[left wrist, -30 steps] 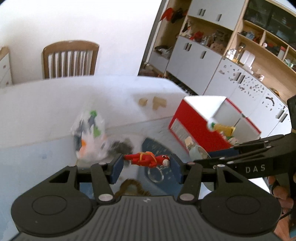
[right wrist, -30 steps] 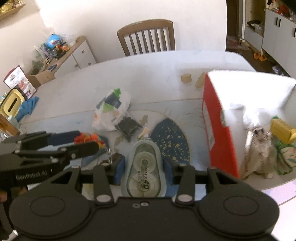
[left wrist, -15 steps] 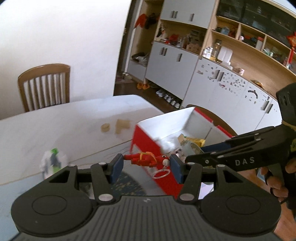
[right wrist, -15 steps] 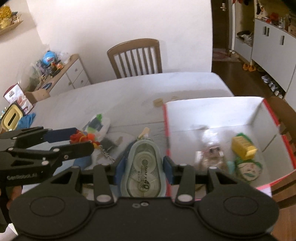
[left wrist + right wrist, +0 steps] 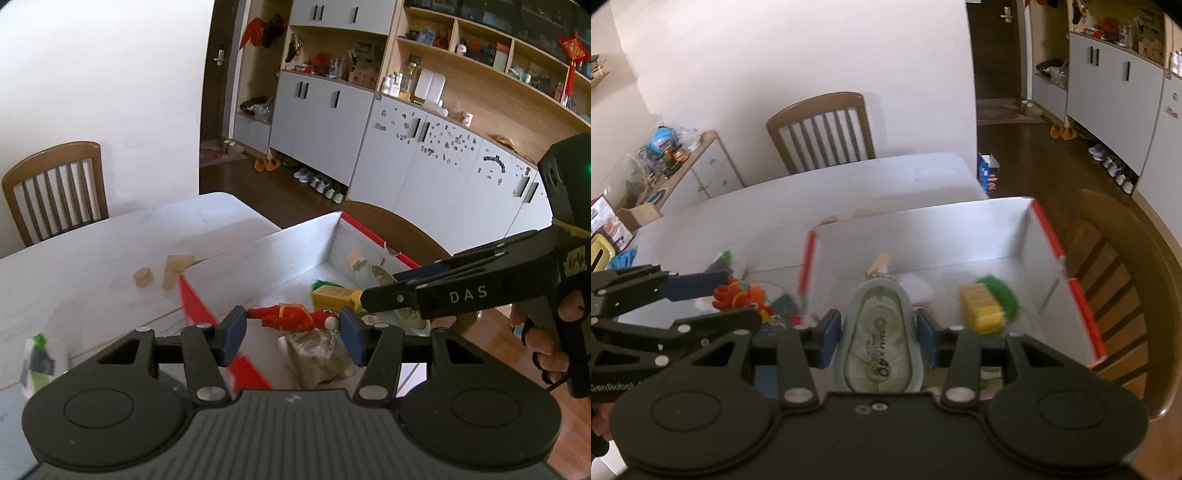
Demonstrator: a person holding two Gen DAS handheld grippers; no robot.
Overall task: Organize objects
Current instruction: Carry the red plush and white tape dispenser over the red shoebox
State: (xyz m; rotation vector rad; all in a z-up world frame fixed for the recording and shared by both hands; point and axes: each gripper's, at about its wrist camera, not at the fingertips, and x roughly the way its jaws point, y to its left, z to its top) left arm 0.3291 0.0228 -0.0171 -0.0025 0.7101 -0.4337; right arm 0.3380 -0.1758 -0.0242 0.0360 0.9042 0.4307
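Observation:
My left gripper (image 5: 291, 326) is shut on a small red toy figure (image 5: 291, 315) with a key ring, held above the near-left part of the red box (image 5: 195, 301) with a white inside. My right gripper (image 5: 879, 332) is shut on a pale green correction tape dispenser (image 5: 877, 343), held over the box (image 5: 1049, 236). In the right wrist view the left gripper (image 5: 713, 295) with the red figure (image 5: 738, 295) is at the left, beside the box's left wall. In the left wrist view the right gripper (image 5: 380, 291) reaches in from the right.
In the box lie a yellow and green item (image 5: 988, 306), a bottle (image 5: 365, 271) and a crinkled clear packet (image 5: 317, 354). On the white table (image 5: 92, 251) are two small wooden pieces (image 5: 162, 273) and a plastic bag (image 5: 37, 362). Wooden chairs (image 5: 823, 129) stand around it.
Both grippers have moved right and up from the table's scattered items to over the open box, each keeping hold of its object.

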